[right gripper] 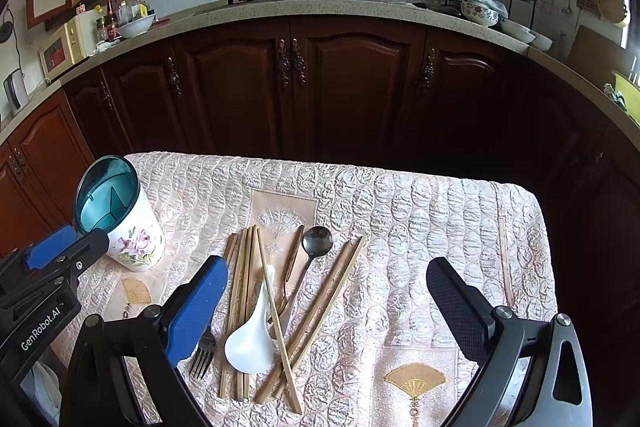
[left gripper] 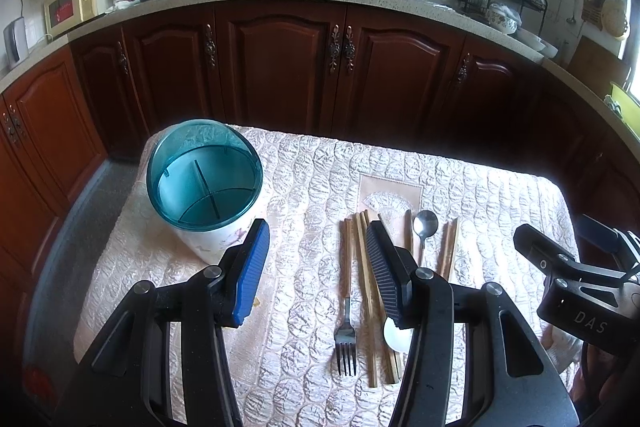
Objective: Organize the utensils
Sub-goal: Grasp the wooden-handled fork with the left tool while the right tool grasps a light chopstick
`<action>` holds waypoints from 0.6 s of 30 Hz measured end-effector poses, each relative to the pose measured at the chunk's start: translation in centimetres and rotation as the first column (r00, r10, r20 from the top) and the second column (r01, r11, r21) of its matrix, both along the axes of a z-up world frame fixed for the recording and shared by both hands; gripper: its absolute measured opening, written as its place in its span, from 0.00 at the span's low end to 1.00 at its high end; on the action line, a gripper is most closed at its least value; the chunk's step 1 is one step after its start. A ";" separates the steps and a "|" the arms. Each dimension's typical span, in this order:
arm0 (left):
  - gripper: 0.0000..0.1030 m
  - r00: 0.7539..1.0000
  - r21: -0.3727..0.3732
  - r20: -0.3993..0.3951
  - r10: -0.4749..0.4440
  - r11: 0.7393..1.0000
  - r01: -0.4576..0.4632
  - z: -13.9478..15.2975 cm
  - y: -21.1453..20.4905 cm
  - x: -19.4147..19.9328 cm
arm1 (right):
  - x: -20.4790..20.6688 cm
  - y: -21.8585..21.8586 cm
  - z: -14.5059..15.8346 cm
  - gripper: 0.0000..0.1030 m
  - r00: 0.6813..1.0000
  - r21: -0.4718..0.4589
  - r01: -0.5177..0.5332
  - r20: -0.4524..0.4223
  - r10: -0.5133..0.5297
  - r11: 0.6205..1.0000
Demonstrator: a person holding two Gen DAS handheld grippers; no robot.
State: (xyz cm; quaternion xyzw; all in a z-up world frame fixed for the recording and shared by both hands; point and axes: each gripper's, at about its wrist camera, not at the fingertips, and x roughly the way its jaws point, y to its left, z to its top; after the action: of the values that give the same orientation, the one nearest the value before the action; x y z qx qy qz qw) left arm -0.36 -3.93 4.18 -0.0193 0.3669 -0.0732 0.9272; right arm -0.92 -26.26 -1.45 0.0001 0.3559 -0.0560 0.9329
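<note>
White spoon (left gripper: pixel 396 333): my left view shows the bowl only; handle hidden behind the left gripper's dark pad (left gripper: pixel 386 275). Fork (right gripper: pixel 204 349): my right view shows tines only; handle behind the blue pad (right gripper: pixel 196 307). Chopsticks (left gripper: pixel 366 291): overlapping, count unclear. Tablecloth (right gripper: pixel 420 227): near edge cut off by both frames.

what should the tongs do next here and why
Probably lower the right tongs onto the white spoon: both tongs are open and empty, the utensils lie loose on the cloth, the spoon sits on top of the chopsticks, and the holder stands empty.
</note>
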 end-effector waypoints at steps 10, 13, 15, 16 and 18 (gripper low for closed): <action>0.48 0.989 -0.063 -0.146 -0.035 0.998 0.026 -5.2 0.4 1.8 | 2.3 -2.7 -5.1 0.63 0.990 0.099 -0.079 -0.107 0.090 0.992; 0.48 0.981 -0.072 -0.187 -0.052 0.997 0.039 -7.2 -0.3 2.5 | 3.5 -4.0 -7.5 0.43 0.981 0.175 -0.093 -0.152 0.120 0.980; 0.48 0.978 -0.064 -0.198 -0.059 0.997 0.047 -8.3 -1.1 3.2 | 4.5 -4.6 -8.9 0.41 0.975 0.247 -0.112 -0.159 0.154 0.963; 0.47 0.977 -0.060 -0.205 -0.063 0.997 0.051 -8.8 -1.5 3.7 | 4.9 -4.7 -9.4 0.41 0.972 0.274 -0.129 -0.156 0.176 0.953; 0.47 0.973 -0.052 -0.221 -0.065 0.997 0.055 -9.8 -2.2 4.8 | 6.3 -3.9 -10.2 0.41 0.957 0.291 -0.175 -0.175 0.232 0.941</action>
State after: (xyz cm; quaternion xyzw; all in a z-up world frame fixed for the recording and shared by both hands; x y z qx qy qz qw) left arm 4.49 -6.16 -5.59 -0.0375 0.4671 -0.1067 0.8770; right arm 5.36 -30.17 -11.63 0.0857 0.4531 0.0908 0.8827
